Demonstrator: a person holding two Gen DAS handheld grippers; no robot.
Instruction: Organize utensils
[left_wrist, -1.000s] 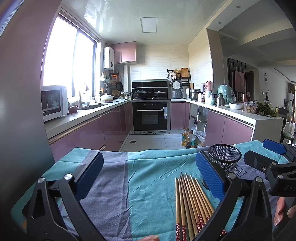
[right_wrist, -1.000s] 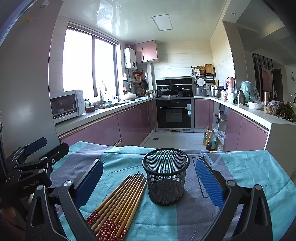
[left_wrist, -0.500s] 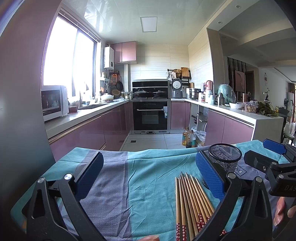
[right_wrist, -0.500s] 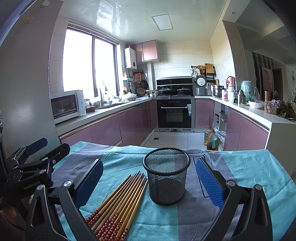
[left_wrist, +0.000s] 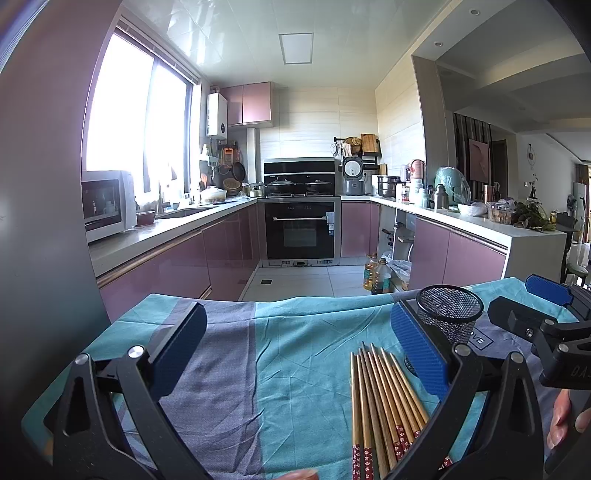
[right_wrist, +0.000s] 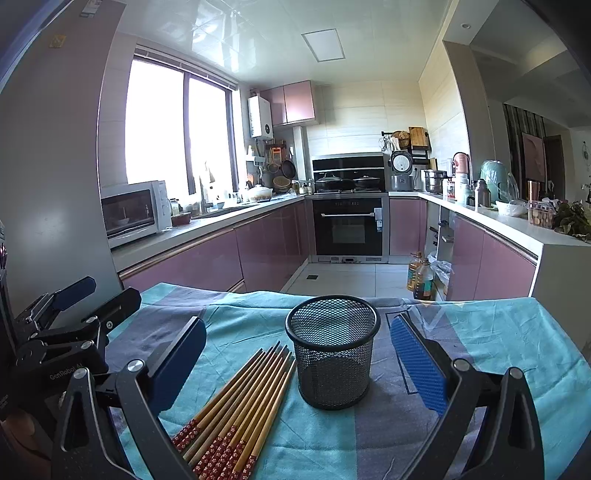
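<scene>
chopsticks (right_wrist: 240, 402): bundle flat on cloth (right_wrist: 498, 354), just left of mesh cup (right_wrist: 332, 354)
left gripper (left_wrist: 295, 350): wide open, empty
right gripper (right_wrist: 297, 358): wide open, empty

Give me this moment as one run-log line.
left gripper: open, empty | right gripper: open, empty | chopsticks: flat on cloth | mesh cup: upright, empty

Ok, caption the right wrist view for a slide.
Open right hand-held gripper faces an empty mesh cup beside chopsticks on the cloth.
</scene>
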